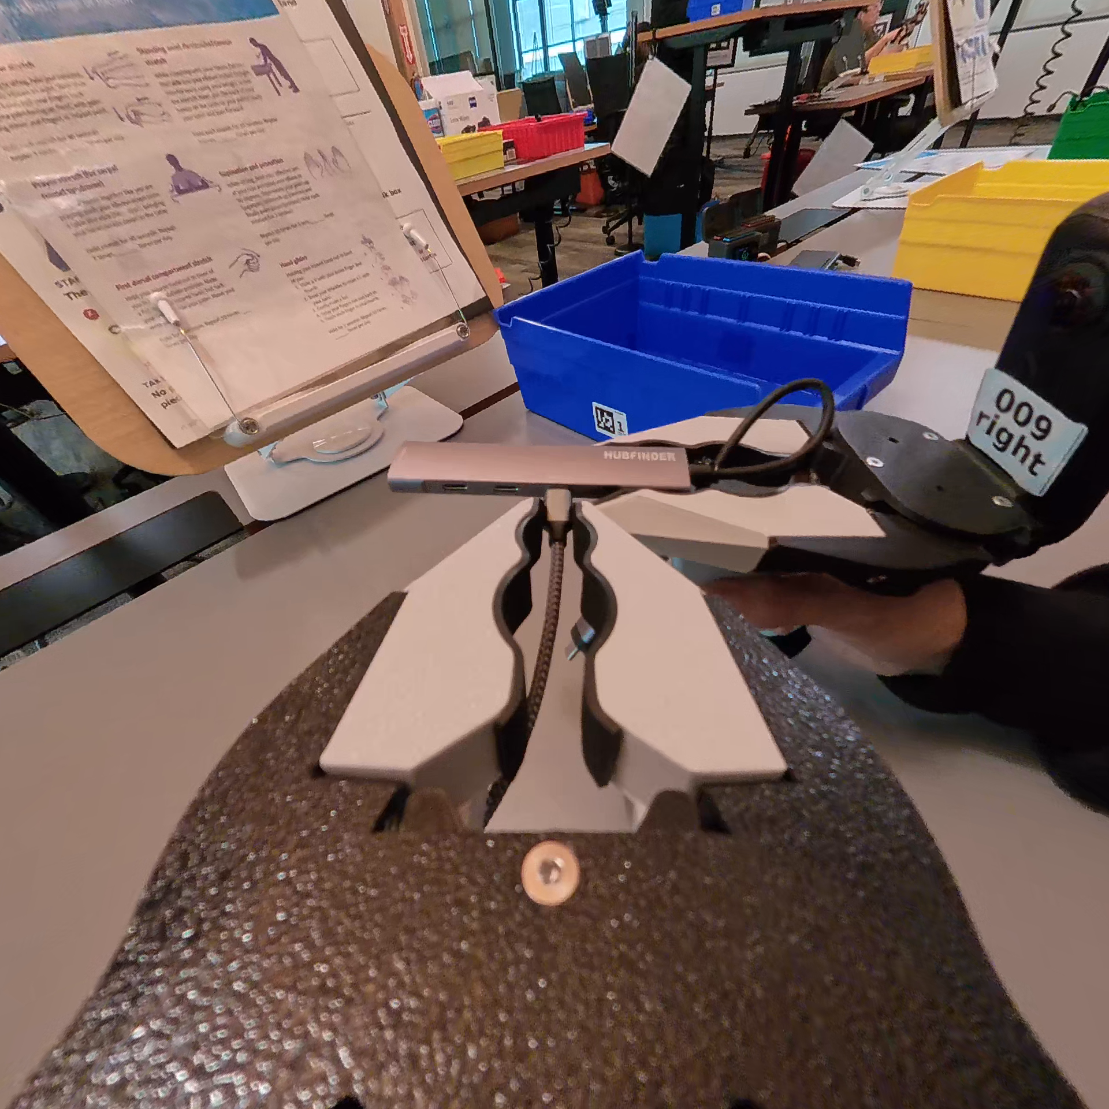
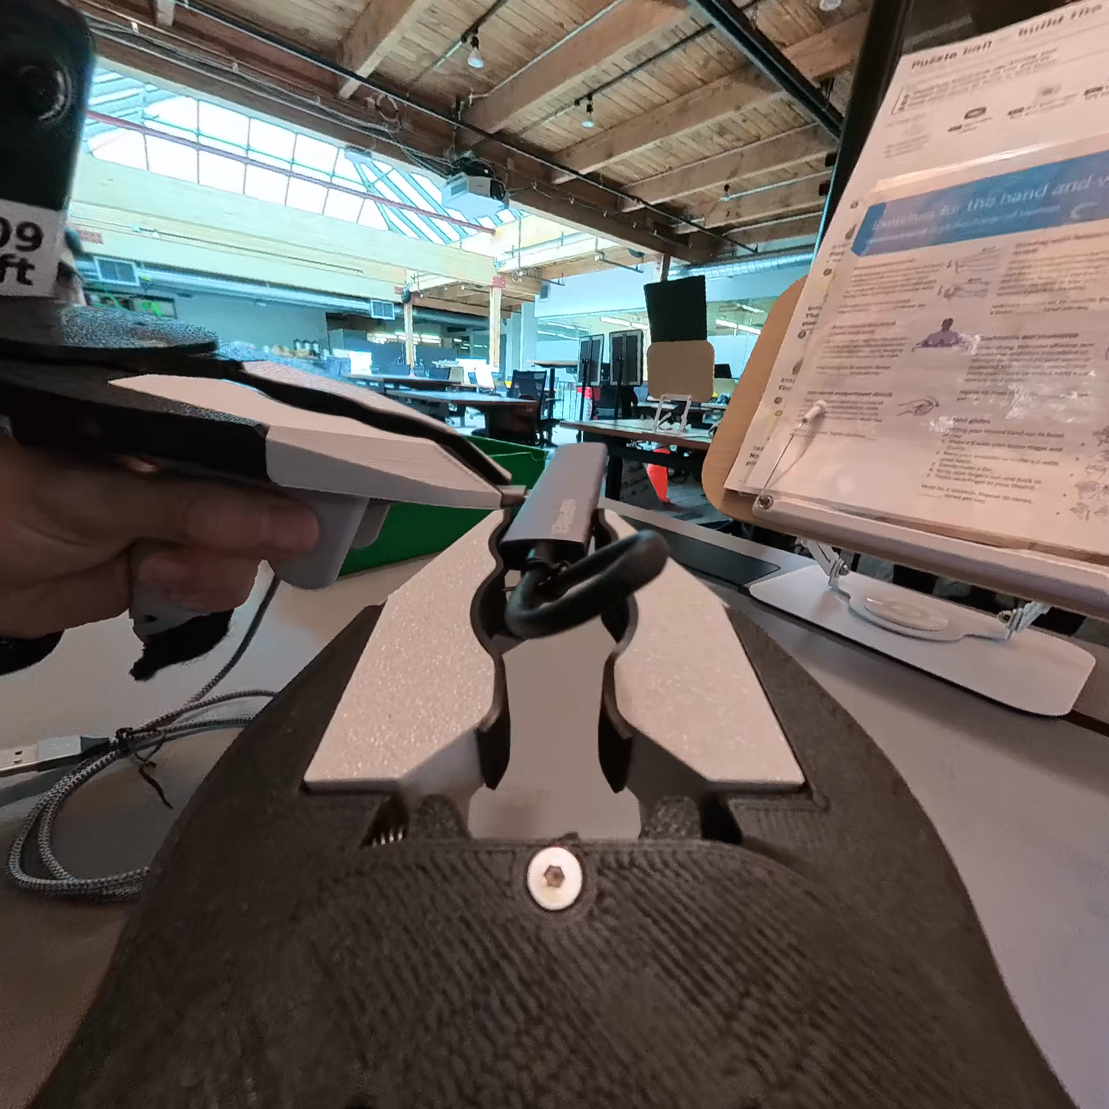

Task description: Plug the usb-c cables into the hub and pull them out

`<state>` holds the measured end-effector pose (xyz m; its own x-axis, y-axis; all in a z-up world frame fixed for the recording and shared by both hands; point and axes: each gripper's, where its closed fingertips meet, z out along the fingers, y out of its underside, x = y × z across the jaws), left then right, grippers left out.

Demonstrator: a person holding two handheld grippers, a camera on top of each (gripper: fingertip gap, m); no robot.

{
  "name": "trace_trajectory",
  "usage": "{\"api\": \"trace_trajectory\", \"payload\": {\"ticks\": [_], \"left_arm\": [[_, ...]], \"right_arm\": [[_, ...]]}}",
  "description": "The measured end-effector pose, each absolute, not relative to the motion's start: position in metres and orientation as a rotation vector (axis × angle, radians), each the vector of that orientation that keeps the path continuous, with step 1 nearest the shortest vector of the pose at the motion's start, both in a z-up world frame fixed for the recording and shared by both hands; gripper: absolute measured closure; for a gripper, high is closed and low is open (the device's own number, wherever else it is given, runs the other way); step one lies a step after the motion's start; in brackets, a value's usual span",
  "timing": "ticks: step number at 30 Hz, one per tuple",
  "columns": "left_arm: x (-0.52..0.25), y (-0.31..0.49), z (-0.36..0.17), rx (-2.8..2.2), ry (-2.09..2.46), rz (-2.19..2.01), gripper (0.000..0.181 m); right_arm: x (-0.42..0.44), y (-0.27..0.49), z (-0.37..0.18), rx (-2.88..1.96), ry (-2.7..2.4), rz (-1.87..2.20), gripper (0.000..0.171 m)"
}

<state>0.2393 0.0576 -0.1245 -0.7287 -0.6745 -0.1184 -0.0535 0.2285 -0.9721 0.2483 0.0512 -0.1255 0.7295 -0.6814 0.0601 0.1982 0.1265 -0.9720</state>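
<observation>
My right gripper (image 2: 552,528) is shut on one end of a slim grey USB hub (image 2: 561,486) and holds it above the table; the hub's own black cable (image 2: 585,573) loops back between the fingers. In the left wrist view the hub (image 1: 528,467) lies crosswise in front of my left gripper (image 1: 557,517), which is shut on the metal plug (image 1: 557,503) of a braided USB-C cable (image 1: 549,600). The plug meets a port on the hub's long side. Two more side ports to its left are free. A second loose plug (image 1: 579,642) shows below, between the left fingers.
A document stand with printed sheets (image 1: 210,210) stands close at the left front. An empty blue bin (image 1: 690,354) sits behind the hub, and a yellow bin (image 1: 990,234) farther right. Coiled braided cable (image 2: 60,840) lies on the grey table (image 1: 150,690). A green bin (image 2: 432,522) is beyond. My two grippers' fingertips are within a few centimetres of each other.
</observation>
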Motion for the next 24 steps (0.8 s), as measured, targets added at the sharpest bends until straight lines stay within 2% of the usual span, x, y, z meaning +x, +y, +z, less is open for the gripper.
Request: {"api": "trace_trajectory", "payload": {"ticks": [12,24], "left_arm": [[0.238,0.055,-0.12,-0.726,2.003,-1.56,0.174],[0.241,0.061,-0.124,-0.752,1.982,-1.539,0.174]], "right_arm": [[0.248,0.046,-0.118,-1.283,0.422,-0.854,0.149],[0.246,0.049,-0.118,-1.278,0.418,-0.808,0.147]]}}
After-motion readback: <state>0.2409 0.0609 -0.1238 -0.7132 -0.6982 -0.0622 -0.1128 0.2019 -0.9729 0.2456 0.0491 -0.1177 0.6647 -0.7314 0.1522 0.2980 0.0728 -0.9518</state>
